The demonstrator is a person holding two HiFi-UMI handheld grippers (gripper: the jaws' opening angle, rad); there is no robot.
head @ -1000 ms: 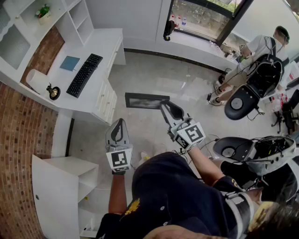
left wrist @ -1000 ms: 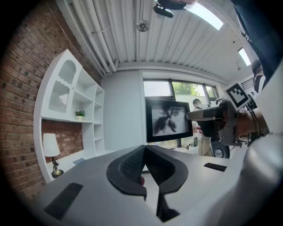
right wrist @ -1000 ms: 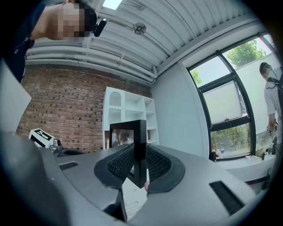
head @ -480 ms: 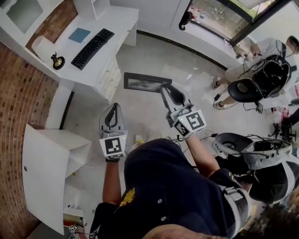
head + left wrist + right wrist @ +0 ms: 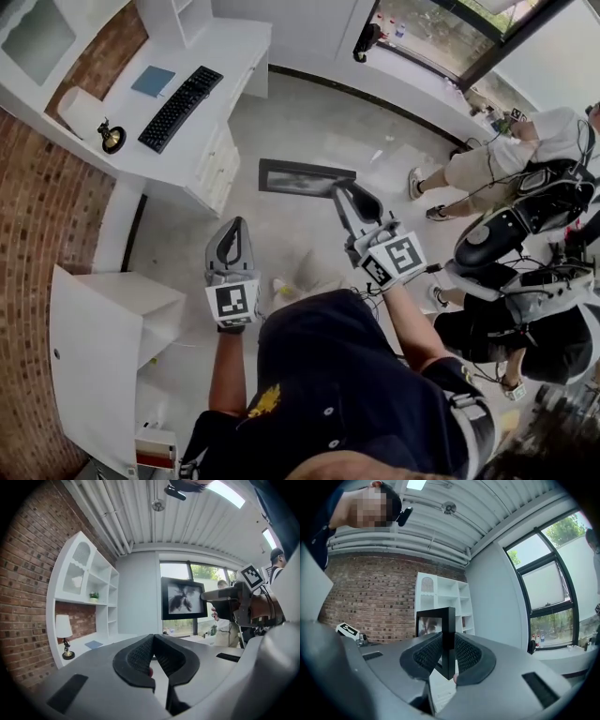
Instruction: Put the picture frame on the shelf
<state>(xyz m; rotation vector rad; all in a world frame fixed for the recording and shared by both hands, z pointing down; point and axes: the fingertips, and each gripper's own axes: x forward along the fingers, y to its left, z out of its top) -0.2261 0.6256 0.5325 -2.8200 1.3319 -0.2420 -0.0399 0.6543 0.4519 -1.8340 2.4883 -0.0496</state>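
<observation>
Out over the open floor, with the white shelf (image 5: 98, 581) way off at 10 o'clock, the picture frame (image 5: 302, 178) is held by one thin edge, so it could swing or slip. It sticks out at 9 o'clock from the right tongs (image 5: 345, 193), which are clamped on it. Left tongs (image 5: 232, 232) are closed and empty.

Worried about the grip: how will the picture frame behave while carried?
Likely stiff: the picture frame juts out from the right gripper without sagging. Clamped at one edge only, it may pivot. Its front may be glass, so possibly fragile.
</observation>
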